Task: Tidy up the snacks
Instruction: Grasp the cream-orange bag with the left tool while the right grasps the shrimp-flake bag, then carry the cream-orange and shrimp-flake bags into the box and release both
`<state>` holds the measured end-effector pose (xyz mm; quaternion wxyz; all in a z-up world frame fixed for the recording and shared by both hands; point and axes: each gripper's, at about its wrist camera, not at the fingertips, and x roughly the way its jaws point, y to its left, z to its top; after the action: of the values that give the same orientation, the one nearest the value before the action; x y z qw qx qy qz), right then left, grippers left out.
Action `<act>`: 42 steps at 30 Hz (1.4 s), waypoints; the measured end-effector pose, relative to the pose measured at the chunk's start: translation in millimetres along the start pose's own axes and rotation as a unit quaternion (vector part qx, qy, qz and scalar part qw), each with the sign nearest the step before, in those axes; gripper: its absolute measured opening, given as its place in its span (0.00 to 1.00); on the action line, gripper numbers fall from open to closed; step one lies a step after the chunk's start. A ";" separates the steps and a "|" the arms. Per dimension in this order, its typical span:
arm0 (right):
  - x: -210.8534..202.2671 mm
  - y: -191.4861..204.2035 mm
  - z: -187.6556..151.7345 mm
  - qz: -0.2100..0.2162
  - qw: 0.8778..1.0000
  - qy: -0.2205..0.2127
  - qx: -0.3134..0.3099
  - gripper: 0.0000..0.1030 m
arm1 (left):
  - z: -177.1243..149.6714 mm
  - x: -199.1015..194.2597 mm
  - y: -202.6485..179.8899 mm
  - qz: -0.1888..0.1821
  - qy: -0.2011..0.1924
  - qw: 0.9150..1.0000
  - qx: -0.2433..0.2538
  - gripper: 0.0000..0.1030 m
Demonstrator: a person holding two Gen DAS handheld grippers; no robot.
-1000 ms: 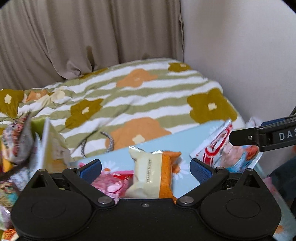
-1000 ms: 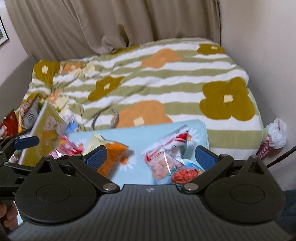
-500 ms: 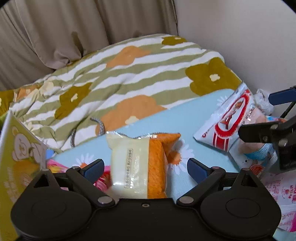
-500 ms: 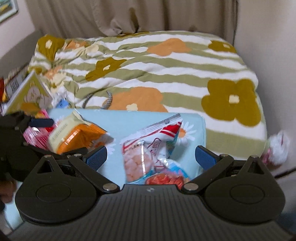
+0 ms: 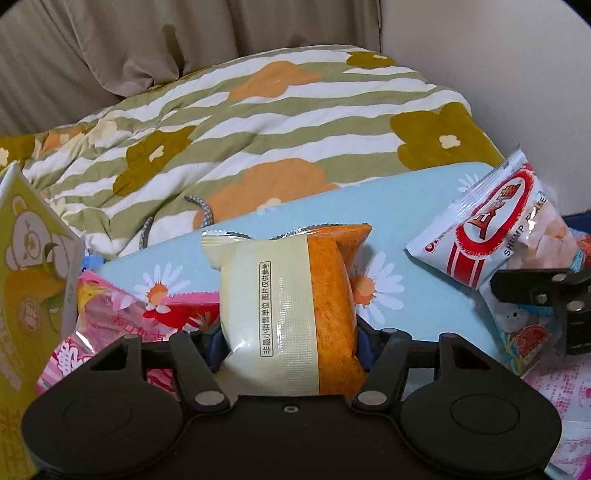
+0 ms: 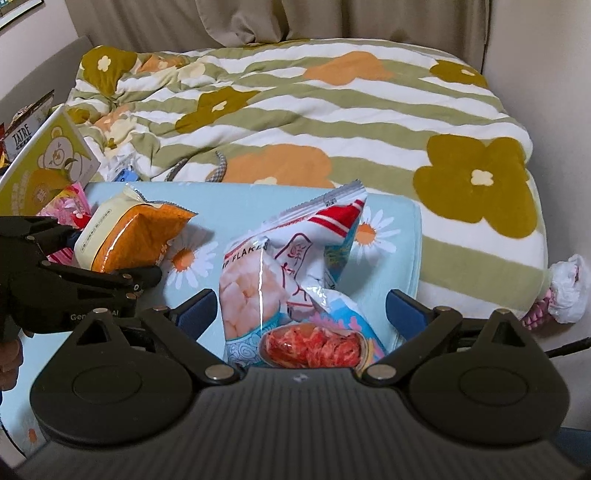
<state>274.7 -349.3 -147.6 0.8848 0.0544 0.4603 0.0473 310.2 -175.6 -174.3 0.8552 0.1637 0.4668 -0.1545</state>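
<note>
A bed under a green-and-white striped floral quilt [image 6: 314, 110] fills the room's far corner, beige curtains [image 6: 258, 18] behind, a plain off-white wall [image 5: 498, 55] on the right.

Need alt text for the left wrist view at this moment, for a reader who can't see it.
The left gripper has its jaws shut on a cream-and-orange snack packet above a light blue daisy-print cloth. A shrimp flakes bag lies to the right, pink packets and a yellow bear box to the left, a striped floral blanket behind.
</note>
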 end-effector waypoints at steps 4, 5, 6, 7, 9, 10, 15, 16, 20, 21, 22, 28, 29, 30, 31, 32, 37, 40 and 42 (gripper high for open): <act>4.1 -0.9 0.1 0.011 1.000 0.008 0.005 1.00 | -1.4 -7.0 2.9 -0.001 -0.007 1.000 -0.011 0.65; 5.4 -1.6 0.2 0.015 1.000 0.010 0.008 1.00 | -1.8 -8.8 3.7 -0.003 -0.008 1.000 -0.013 0.65; 6.6 -2.4 0.3 0.020 1.000 0.012 0.013 1.00 | -2.3 -10.7 4.5 -0.004 -0.009 1.000 -0.016 0.65; 8.1 -3.1 0.3 0.025 0.999 0.015 0.018 0.98 | -2.8 -13.4 5.2 -0.006 -0.011 1.000 -0.020 0.65; 11.0 -3.4 0.3 0.032 0.999 0.022 0.025 0.95 | -3.0 -19.1 6.4 -0.010 -0.015 0.999 -0.026 0.65; 12.1 -3.3 0.0 0.034 0.999 0.025 0.027 0.92 | -3.3 -22.2 6.8 -0.011 -0.018 0.999 -0.028 0.65; 14.9 -1.2 -2.3 0.033 0.999 0.030 0.026 0.79 | -3.8 -38.5 10.4 -0.016 -0.034 0.999 -0.039 0.65; 13.9 -0.9 -1.8 0.033 0.999 0.027 0.025 0.76 | -3.7 -42.4 11.3 -0.016 -0.038 0.998 -0.041 0.65; 6.3 2.8 1.9 0.027 0.999 0.014 0.023 0.74 | -2.6 -62.6 16.9 -0.022 -0.060 0.997 -0.048 0.65; 3.3 4.5 3.2 0.027 0.999 0.009 0.021 0.74 | -1.9 -69.0 18.4 -0.024 -0.068 0.996 -0.050 0.65; -1.2 6.8 4.7 0.026 0.999 0.002 0.019 0.74 | -1.3 -75.1 20.1 -0.026 -0.075 0.996 -0.051 0.65; -37.9 31.4 16.3 0.020 0.999 -0.041 0.006 0.74 | -1.6 -119.0 36.5 -0.030 -0.119 0.991 -0.059 0.65; -46.0 38.3 18.6 0.021 0.999 -0.050 0.004 0.74 | -3.3 -126.6 40.5 -0.029 -0.124 0.990 -0.060 0.65; -52.9 45.2 21.7 0.023 0.998 -0.057 0.002 0.74 | -5.5 -134.6 44.8 -0.030 -0.130 0.989 -0.061 0.65; -59.6 52.5 24.4 0.026 0.998 -0.064 0.001 0.74 | -8.1 -141.8 49.5 -0.030 -0.137 0.988 -0.061 0.65; -66.5 60.6 26.9 0.030 0.997 -0.072 0.001 0.74 | -11.0 -150.6 55.6 -0.028 -0.145 0.987 -0.062 0.65; -100.8 112.1 40.3 0.054 0.992 -0.110 -0.002 0.74 | -27.4 -190.7 91.9 -0.006 -0.177 0.981 -0.072 0.65; -117.0 147.8 45.0 0.068 0.990 -0.126 -0.013 0.74 | -39.9 -210.1 119.6 0.009 -0.184 0.979 -0.091 0.65; -125.8 171.5 47.1 0.079 0.988 -0.134 -0.016 0.74 | -47.9 -221.1 138.7 0.019 -0.188 0.977 -0.101 0.65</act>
<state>235.6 -199.0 5.1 0.9328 0.0818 0.3310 0.1165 218.0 -6.0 7.8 0.9427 0.0534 0.3073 -0.1183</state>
